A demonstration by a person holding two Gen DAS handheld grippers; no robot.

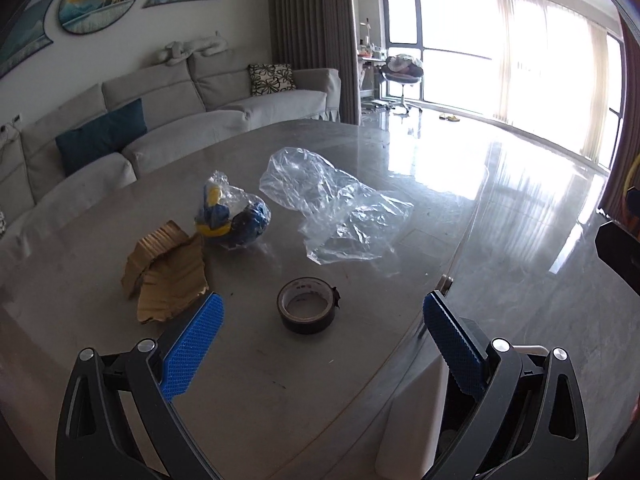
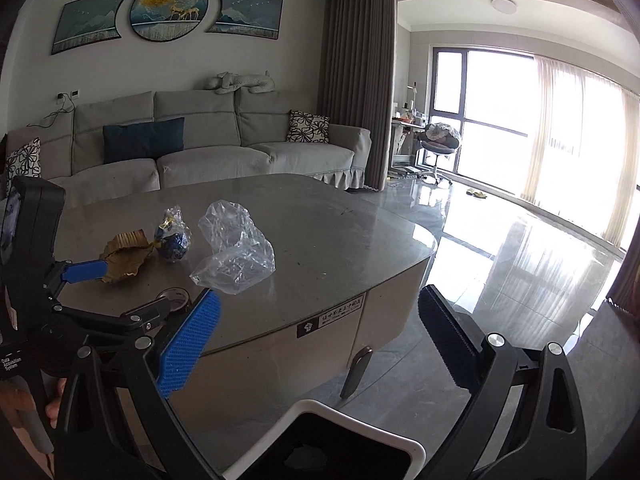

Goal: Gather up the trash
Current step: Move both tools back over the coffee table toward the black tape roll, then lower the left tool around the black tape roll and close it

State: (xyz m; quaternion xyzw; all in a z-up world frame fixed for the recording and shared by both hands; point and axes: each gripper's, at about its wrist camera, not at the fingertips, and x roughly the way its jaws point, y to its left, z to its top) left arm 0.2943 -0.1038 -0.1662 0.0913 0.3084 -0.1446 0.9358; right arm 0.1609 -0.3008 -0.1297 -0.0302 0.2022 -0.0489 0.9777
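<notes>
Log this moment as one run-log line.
left tongs: open, over tape roll | right tongs: open, empty | cardboard scrap, clear bag on table | bin below

- On the black body of the left gripper [image 2: 120, 292], at the left edge of the right wrist view: small white print reading "Data Acquisition System".
- On the front edge of the table [image 2: 328, 240]: a dark label [image 2: 331, 319] with a white emblem and a row of white characters, too small to make out.
- On the inner ring of the tape roll [image 1: 307, 305]: faint reddish marks, unreadable.
</notes>
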